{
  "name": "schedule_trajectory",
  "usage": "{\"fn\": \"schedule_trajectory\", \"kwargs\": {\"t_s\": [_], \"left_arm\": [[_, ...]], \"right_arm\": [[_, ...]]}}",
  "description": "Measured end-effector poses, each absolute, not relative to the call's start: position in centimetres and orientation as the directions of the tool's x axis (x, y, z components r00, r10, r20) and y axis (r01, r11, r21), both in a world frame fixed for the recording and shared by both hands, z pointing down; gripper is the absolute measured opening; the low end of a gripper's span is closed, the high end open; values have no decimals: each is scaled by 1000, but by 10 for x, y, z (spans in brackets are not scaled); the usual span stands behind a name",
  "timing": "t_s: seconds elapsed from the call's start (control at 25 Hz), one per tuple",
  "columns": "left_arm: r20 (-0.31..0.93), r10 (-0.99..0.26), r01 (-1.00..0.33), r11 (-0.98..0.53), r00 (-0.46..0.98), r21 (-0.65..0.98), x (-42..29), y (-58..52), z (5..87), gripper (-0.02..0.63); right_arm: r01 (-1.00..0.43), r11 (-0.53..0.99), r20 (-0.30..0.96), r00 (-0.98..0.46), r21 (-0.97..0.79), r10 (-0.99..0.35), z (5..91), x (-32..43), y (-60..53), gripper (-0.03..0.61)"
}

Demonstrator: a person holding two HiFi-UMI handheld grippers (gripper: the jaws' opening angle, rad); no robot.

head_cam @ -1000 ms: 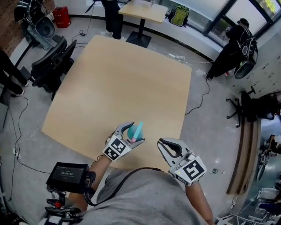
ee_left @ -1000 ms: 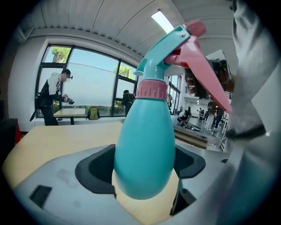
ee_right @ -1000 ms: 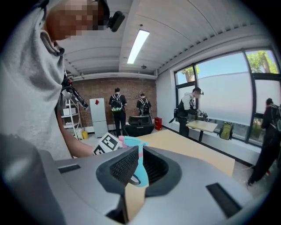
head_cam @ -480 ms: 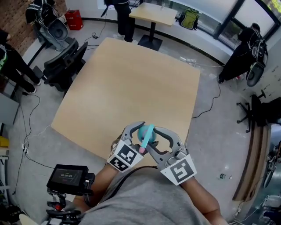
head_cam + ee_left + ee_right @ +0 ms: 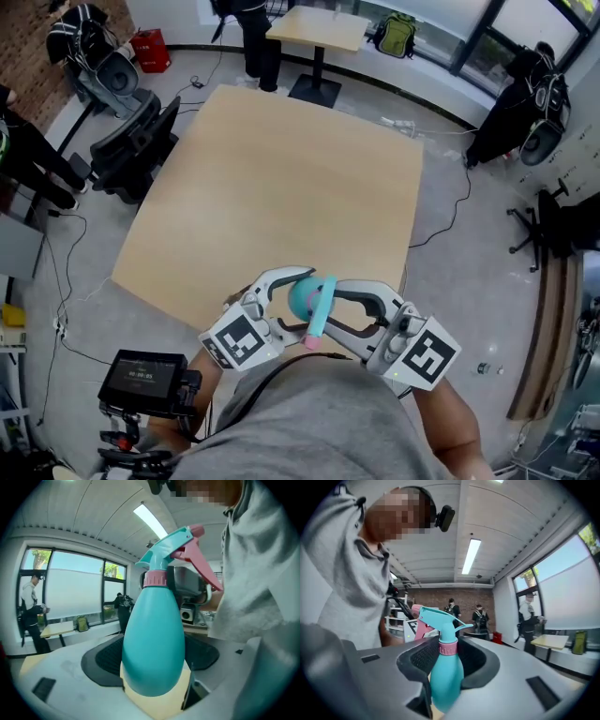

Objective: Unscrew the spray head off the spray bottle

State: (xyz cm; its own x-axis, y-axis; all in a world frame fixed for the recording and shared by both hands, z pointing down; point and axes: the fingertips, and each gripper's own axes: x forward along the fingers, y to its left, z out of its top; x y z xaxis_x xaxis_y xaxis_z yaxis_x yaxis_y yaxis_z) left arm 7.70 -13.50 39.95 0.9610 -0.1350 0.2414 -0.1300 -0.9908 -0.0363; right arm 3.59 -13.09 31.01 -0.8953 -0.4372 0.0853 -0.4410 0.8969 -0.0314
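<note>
Spray bottle (image 5: 306, 298), teal, held off the surface between two grippers, above the near edge of a bare light-wood table (image 5: 281, 169) and close to the chest of a person in a grey top (image 5: 319, 422). In the head view the bottle lies tilted, with its base toward the table and its head toward the person. The left gripper (image 5: 292, 300) is clamped on the wide lower body, with one dark pad pressed to each flank. The right gripper (image 5: 334, 307) comes from the opposite side, and its jaws are closed on the narrower upper part, with the pads touching both sides at about collar height. The body (image 5: 152, 648) is smooth, opaque and pear-shaped, broad below and tapering to a slim neck. The spray head (image 5: 166, 550) is the same teal and angular, with a pointed nozzle at one end, and it sits on the neck. The trigger (image 5: 197, 564) is pink and hangs beneath the head on the side away from the nozzle. The threaded collar (image 5: 154, 579) is a ribbed pink ring that joins the head to the neck.
</note>
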Motion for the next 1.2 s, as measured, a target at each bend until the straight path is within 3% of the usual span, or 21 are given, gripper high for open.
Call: {"fn": "schedule_trajectory", "kwargs": {"t_s": [0.24, 0.32, 0.4, 0.52, 0.68, 0.8, 0.92, 1.16, 1.2], "left_arm": [[39, 274, 268, -956, 961, 118, 68, -70, 359, 379], [0, 339, 334, -928, 941, 163, 67, -58, 353, 379], [3, 313, 308, -935, 950, 174, 71, -60, 354, 379], [37, 137, 130, -980, 990, 150, 78, -87, 361, 379], [154, -258, -265, -964, 954, 20, 66, -152, 384, 379], [237, -478, -457, -878, 846, -138, 49, -183, 402, 379], [248, -567, -514, -821, 785, -248, 46, -192, 408, 379], [309, -594, -455, -786, 743, -418, 53, -186, 422, 379], [317, -597, -451, -784, 737, -427, 51, -186, 424, 379]], "right_arm": [[86, 974, -24, -996, -212, 82, 281, 38, -87, 130], [218, 946, -87, -975, -241, 203, 273, 40, -79, 130], [248, 939, -117, -967, -237, 225, 270, 40, -81, 130], [114, 968, -116, -989, -225, 90, 274, 41, -102, 130], [-268, 901, -65, -950, -340, -306, 297, 73, -153, 151], [-331, 775, -159, -863, -538, -480, 285, 99, -172, 230], [-342, 735, -135, -853, -585, -504, 270, 97, -173, 250], [-480, 780, 276, -875, -401, -397, 311, 64, -155, 246], [-504, 780, 327, -857, -370, -399, 316, 64, -154, 203]]}}
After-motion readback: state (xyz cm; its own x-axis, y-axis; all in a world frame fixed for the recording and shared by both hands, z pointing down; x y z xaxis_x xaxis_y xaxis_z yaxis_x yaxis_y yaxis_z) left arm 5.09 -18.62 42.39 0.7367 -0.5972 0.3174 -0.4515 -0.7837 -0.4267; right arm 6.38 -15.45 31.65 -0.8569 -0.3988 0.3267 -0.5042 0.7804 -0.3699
